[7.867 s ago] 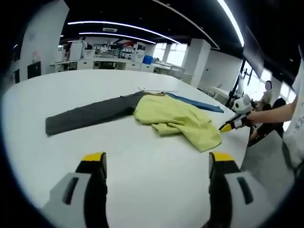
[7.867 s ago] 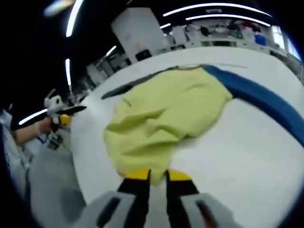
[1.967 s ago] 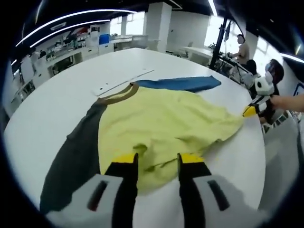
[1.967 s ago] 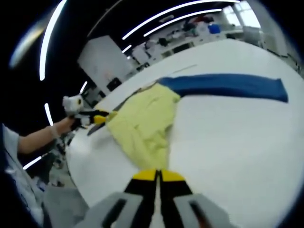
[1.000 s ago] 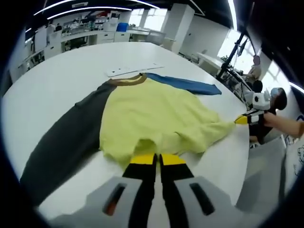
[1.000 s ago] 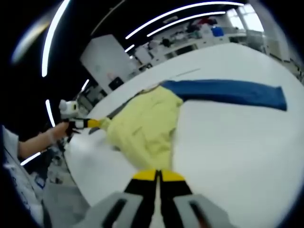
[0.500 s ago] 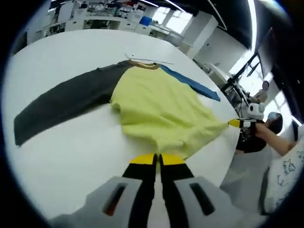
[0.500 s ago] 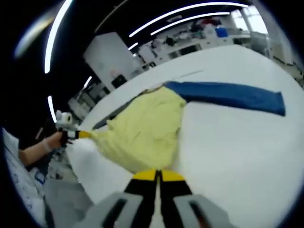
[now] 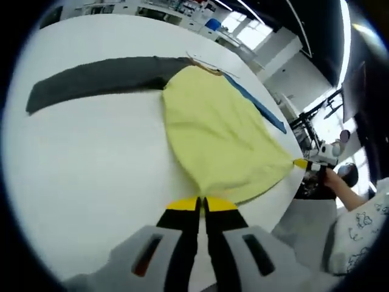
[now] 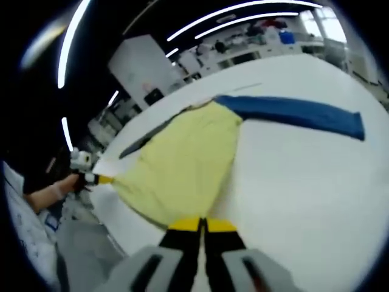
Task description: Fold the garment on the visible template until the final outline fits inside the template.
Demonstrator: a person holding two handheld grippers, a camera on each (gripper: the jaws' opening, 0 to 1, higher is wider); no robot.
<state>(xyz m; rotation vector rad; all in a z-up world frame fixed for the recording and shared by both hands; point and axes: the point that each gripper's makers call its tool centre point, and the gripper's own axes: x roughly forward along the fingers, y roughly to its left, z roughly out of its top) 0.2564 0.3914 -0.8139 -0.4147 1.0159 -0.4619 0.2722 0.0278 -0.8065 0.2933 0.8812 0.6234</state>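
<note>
**Two grippers stretch the hem of a shirt flat on the table**

Two corners of the hem are held at once. In the left gripper view, the left gripper (image 9: 201, 202) has its jaws closed together on the near edge of the yellow shirt (image 9: 219, 137); in the right gripper view, the right gripper (image 10: 201, 224) is likewise pinched on the shirt's lower edge. Each gripper also appears in the other's view, at the far hem corner: the right gripper to the right in the left gripper view, the left gripper to the left in the right gripper view.

The shirt lies on the white table (image 9: 91, 158), its body spread from the hem at the grippers away to the brown collar (image 9: 203, 66). The grey sleeve (image 9: 97, 76) runs out to one side and the blue sleeve (image 10: 292, 112) to the other, both flat on the table. No template outline can be made out.

The step in hand appears to be smoothing the body before any fold. To do it well, both grippers should probably pull evenly and low, along the table, so the hem stays straight and the cloth does not bunch or slide toward the table edge. The hem lies close to that edge, so a hard tug risks dragging it off.
</note>
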